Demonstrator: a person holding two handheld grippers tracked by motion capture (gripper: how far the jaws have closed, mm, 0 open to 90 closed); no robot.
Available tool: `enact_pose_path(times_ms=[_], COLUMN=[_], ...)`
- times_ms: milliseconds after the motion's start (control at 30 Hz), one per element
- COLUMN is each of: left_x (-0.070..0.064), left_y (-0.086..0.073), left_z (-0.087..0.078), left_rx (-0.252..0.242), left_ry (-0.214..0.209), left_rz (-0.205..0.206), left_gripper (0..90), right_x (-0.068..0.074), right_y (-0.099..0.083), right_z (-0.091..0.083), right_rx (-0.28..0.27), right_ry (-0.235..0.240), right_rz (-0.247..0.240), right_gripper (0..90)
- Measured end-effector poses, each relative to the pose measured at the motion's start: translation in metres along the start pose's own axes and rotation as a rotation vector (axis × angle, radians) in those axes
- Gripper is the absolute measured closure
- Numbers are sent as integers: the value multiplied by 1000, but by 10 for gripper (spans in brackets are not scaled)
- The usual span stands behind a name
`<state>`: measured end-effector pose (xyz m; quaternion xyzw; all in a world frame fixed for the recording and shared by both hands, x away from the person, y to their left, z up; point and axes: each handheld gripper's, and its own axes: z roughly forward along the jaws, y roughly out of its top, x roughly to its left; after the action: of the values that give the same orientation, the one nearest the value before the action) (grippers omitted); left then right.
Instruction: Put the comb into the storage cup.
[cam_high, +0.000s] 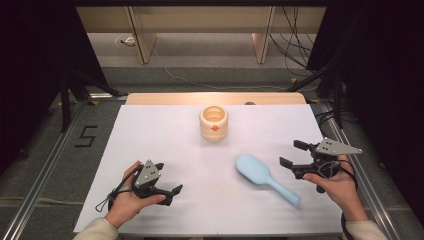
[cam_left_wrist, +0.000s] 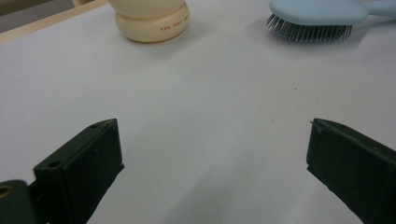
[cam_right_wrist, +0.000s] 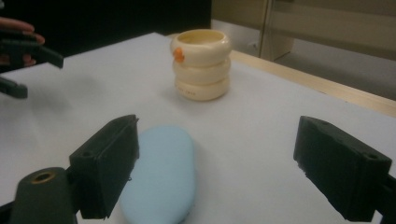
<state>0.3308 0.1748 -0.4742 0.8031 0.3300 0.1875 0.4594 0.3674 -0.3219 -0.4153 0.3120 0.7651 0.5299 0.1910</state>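
A light blue hairbrush (cam_high: 265, 177) lies bristles down on the white table top (cam_high: 160, 135), right of centre, its handle pointing toward the near right. A cream ribbed pot (cam_high: 214, 123) with an orange mark stands upright at the middle back. My right gripper (cam_high: 294, 154) hovers open just right of the brush head, with nothing between its jaws; in the right gripper view (cam_right_wrist: 219, 158) the brush (cam_right_wrist: 161, 177) lies by the left jaw and the pot (cam_right_wrist: 201, 65) stands beyond. My left gripper (cam_high: 168, 178) is open and empty at the near left, facing the pot (cam_left_wrist: 152, 21) and the brush (cam_left_wrist: 317, 16).
The white top rests on a wooden table whose far edge (cam_high: 215, 98) shows behind the pot. Metal rails (cam_high: 45, 165) run along both sides, with dark stands, cables and floor beyond. The left hand and its gripper (cam_right_wrist: 23, 60) appear far off in the right gripper view.
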Motion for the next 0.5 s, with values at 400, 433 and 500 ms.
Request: enact_pose_path(times_ms=[400,433,500], left_x=[9,10,10], left_y=[-6,-7,-7], left_z=[-9,-9,-9], left_rx=[11,15,17], left_ry=[27,28,29], left_rz=[2,2,3], left_gripper=[28,28,29], right_x=[15,16,17], right_y=[7,8,9], right_z=[12,12,13], right_rx=[166,187,241], right_ry=[48,49,49], right_rz=[-107,-118,-142], right_gripper=[142,142,147])
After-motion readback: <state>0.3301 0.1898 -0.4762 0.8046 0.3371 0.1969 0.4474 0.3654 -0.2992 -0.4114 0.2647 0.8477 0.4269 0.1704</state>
